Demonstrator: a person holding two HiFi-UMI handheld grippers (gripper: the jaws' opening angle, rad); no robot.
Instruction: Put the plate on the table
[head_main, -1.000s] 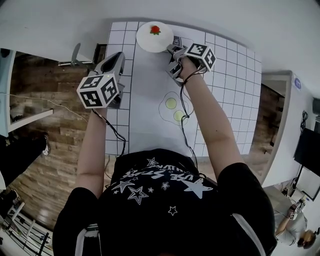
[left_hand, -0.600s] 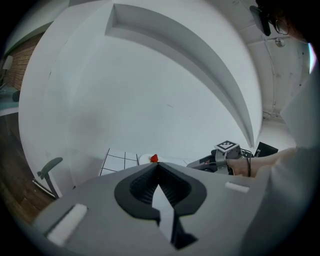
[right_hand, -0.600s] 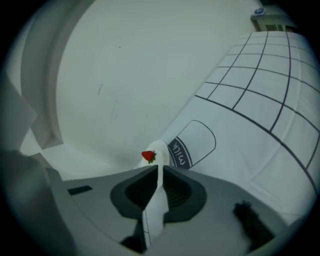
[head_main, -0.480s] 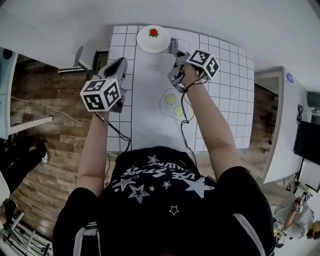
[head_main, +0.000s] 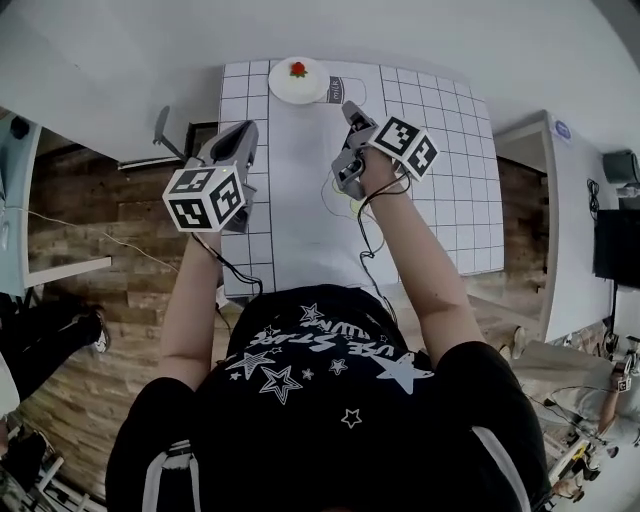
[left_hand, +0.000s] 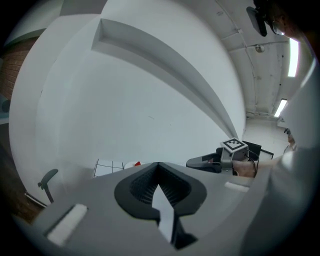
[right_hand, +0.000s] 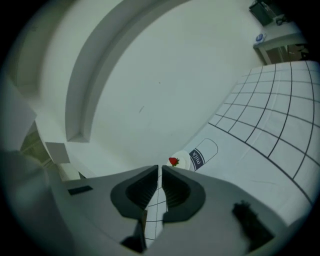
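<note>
Plain white wall (head_main: 420, 30), wood-plank floor (head_main: 100, 210), ceiling strip light (left_hand: 293, 57)

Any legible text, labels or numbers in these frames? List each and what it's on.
"milk": on the carton outline printed on the table mat, beside the plate; seen in the right gripper view.
Shirt print: lettering upside down, too distorted to read.
Left cube, right cube: marker patterns only, no words.

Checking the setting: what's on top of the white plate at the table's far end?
One small red strawberry sits on the plate; the rest of its top looks bare. The surface under the plate is covered.
</note>
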